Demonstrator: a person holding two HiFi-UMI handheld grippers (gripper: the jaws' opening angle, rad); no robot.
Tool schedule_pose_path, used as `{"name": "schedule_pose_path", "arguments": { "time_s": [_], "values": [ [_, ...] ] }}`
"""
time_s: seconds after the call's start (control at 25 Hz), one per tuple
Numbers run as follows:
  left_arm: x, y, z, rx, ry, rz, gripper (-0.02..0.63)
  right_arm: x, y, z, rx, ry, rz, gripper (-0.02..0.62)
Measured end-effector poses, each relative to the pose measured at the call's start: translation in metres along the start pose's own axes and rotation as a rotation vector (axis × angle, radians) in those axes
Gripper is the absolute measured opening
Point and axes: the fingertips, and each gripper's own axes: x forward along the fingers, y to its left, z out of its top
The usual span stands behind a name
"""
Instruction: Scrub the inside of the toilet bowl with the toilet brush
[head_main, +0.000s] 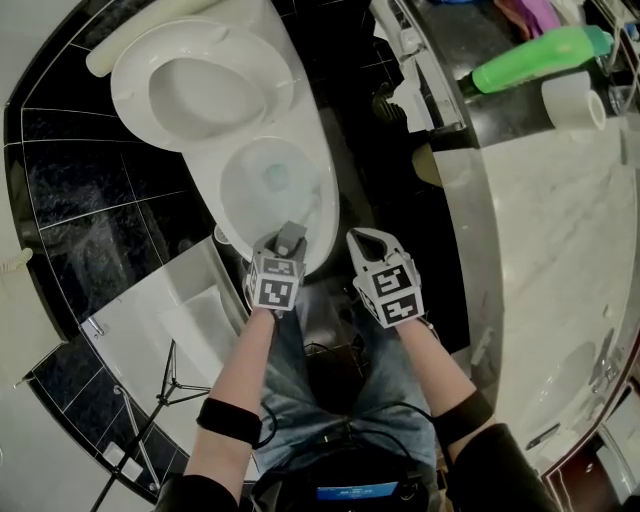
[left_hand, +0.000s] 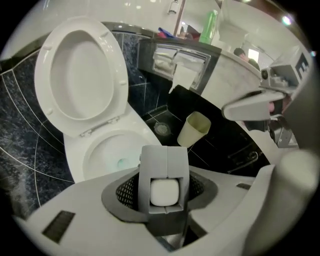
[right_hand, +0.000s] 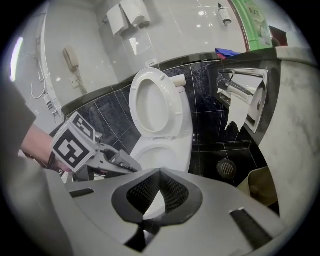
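The white toilet bowl stands with its seat and lid raised, and a little bluish water shows at the bottom. My left gripper hovers over the bowl's near rim, shut on the toilet brush's grey, white-centred handle block. The brush head is hidden behind that block. My right gripper hangs just right of the left one, shut, with nothing between its pads. The left gripper also shows in the right gripper view.
A beige bin and a floor drain lie on the black tiles right of the toilet. A paper holder hangs under the marble counter, which carries a green bottle. My jeans-clad legs are below.
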Motion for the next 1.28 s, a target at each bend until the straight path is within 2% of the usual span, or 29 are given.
{"name": "schedule_pose_path", "arguments": {
  "time_s": [0.32,0.64,1.0,1.28],
  "values": [
    [0.024,0.043,0.062,-0.056,-0.109,0.072,0.192,0.019,-0.007,0.000,0.006,0.006,-0.002,0.015],
    [0.038,0.095,0.117,-0.058,-0.179,0.152,0.190,0.035,-0.004,0.005,0.013,0.014,0.006,0.015],
    [0.016,0.160,0.125,-0.072,-0.241,0.253,0.189,0.058,0.010,0.008,-0.002,0.034,0.021,0.015],
    [-0.024,0.209,0.095,-0.080,-0.221,0.322,0.189,0.077,0.045,0.026,-0.029,0.037,0.062,0.015]
  ]
}}
